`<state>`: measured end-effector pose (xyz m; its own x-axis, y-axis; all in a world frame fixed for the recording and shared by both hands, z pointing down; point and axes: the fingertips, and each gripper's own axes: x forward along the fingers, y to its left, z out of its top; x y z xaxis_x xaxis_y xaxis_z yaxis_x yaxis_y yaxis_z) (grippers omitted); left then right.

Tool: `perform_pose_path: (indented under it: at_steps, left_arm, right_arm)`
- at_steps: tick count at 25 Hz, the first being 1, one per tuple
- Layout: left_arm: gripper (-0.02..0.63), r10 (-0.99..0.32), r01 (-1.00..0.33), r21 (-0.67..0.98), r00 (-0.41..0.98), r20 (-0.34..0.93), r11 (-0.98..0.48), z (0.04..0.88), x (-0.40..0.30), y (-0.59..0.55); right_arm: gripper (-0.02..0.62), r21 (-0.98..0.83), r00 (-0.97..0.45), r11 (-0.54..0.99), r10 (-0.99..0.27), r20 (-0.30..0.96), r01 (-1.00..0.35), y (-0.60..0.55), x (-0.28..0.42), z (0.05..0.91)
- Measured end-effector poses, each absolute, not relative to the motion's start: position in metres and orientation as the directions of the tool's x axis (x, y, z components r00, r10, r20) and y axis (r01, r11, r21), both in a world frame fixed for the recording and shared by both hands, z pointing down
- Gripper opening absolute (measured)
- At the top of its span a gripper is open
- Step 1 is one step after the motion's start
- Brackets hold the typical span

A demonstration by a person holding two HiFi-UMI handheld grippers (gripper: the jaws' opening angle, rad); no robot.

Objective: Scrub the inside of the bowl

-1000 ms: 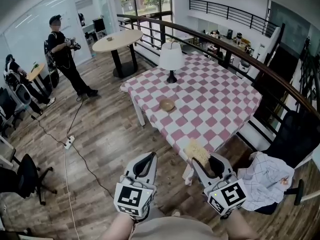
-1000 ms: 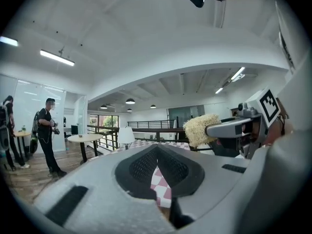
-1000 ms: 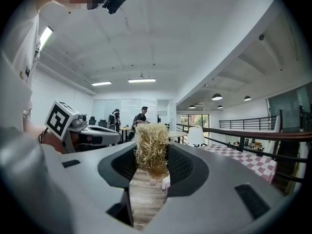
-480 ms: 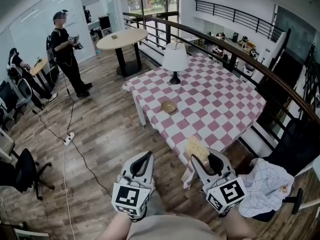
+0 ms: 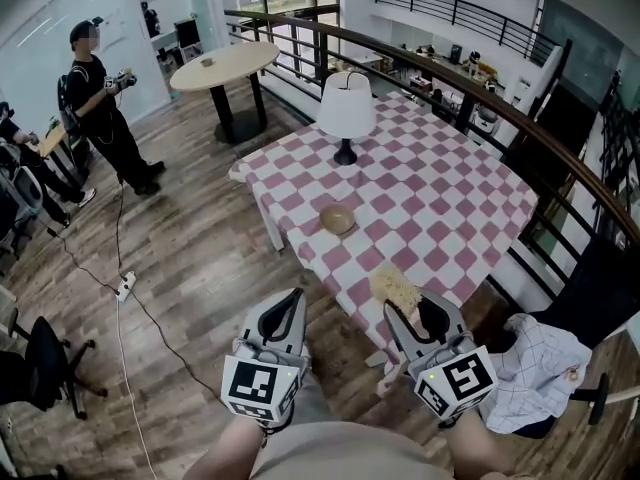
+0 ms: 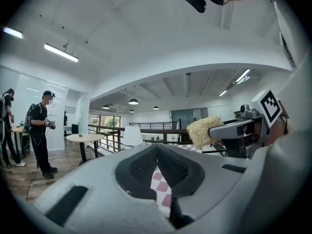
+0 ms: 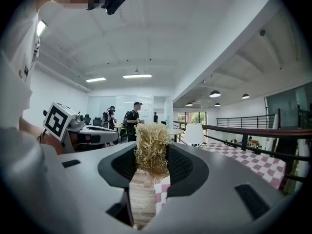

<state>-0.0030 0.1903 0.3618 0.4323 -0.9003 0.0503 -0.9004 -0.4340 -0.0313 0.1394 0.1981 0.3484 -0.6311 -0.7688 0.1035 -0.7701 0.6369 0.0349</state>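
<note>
A small tan bowl [image 5: 338,218] sits near the front edge of the pink-and-white checked table [image 5: 440,198], well ahead of both grippers. My right gripper [image 5: 412,308] is shut on a straw-coloured fibre scrubber [image 5: 395,287] that sticks up past its tips, held over the table's near corner. In the right gripper view the scrubber [image 7: 151,147] is pinched between the jaws [image 7: 152,161]. My left gripper [image 5: 293,303] hangs over the wooden floor left of the table, shut with nothing in it. The left gripper view shows its pads [image 6: 146,165] together and the scrubber [image 6: 204,130] off to the right.
A white table lamp [image 5: 346,108] stands at the table's far side. A dark railing [image 5: 480,98] runs behind it. A chair with a checked cloth [image 5: 540,358] is at the right. A person [image 5: 95,98], a round table [image 5: 225,68] and a floor cable [image 5: 125,283] are to the left.
The view has moved a little toward the table, so the bowl and table corner sit closer. Both grippers keep their hold and place in front of me.
</note>
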Motion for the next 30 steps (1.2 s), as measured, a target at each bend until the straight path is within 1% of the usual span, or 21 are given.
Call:
perform_pose_path:
  at_steps: [5, 11, 17, 24, 27, 30]
  left_arm:
    - [0.015, -0.880, -0.880, -0.027, 0.471, 0.059, -0.473, 0.361, -0.034, 0.121]
    - [0.015, -0.838, -0.840, -0.006, 0.541, 0.068, -0.543, 0.358, -0.062, 0.036]
    - [0.015, -0.785, -0.787, -0.007, 0.616, 0.072, -0.618, 0.355, -0.082, -0.032]
    - [0.015, -0.753, -0.757, 0.004, 0.651, 0.096, -0.654, 0.363, -0.097, -0.083]
    - [0.015, -0.732, -0.735, 0.021, 0.677, 0.074, -0.678, 0.362, -0.096, -0.092]
    - [0.015, -0.741, -0.744, 0.029, 0.668, 0.073, -0.668, 0.361, -0.094, -0.102]
  right_arm:
    - [0.152, 0.011, -0.599, 0.605, -0.791, 0.128, -0.796, 0.133, 0.107, 0.353]
    - [0.152, 0.056, -0.552, 0.567, -0.817, 0.165, -0.822, 0.054, 0.069, 0.347]
    - [0.152, 0.083, -0.504, 0.520, -0.849, 0.159, -0.850, -0.018, 0.037, 0.336]
    - [0.152, 0.086, -0.451, 0.469, -0.876, 0.174, -0.879, -0.065, 0.023, 0.342]
    - [0.152, 0.075, -0.449, 0.469, -0.872, 0.193, -0.880, -0.077, 0.022, 0.348]
    - [0.152, 0.066, -0.458, 0.478, -0.866, 0.202, -0.876, -0.087, 0.025, 0.351]
